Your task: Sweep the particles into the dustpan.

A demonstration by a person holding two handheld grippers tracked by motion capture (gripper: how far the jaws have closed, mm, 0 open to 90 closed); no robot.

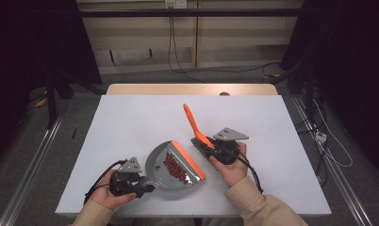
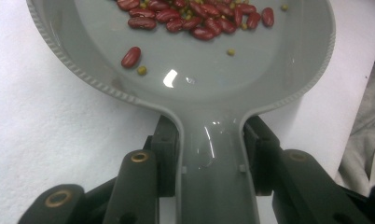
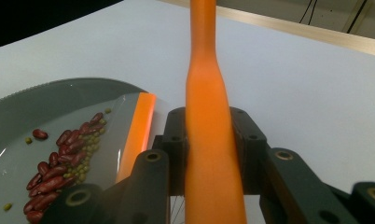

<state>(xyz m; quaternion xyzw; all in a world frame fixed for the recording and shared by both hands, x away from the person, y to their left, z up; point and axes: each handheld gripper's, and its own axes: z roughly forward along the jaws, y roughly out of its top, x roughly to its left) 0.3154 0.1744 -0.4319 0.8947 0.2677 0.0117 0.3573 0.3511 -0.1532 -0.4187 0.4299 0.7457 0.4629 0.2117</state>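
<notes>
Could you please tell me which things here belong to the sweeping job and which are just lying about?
In use:
dustpan, held by the left gripper
brush, held by the right gripper
red beans and small green peas in the pan

Lying about:
cables on the floor behind the table

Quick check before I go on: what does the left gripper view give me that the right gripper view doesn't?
Left gripper view: the left gripper clamped on the grey dustpan handle, and the pan's rounded back.

Right gripper view: the right gripper clamped on the orange brush handle, the dustpan's orange lip, and the table's far wooden edge.

Both: red beans and small green ones in the pan, on the white table.
</notes>
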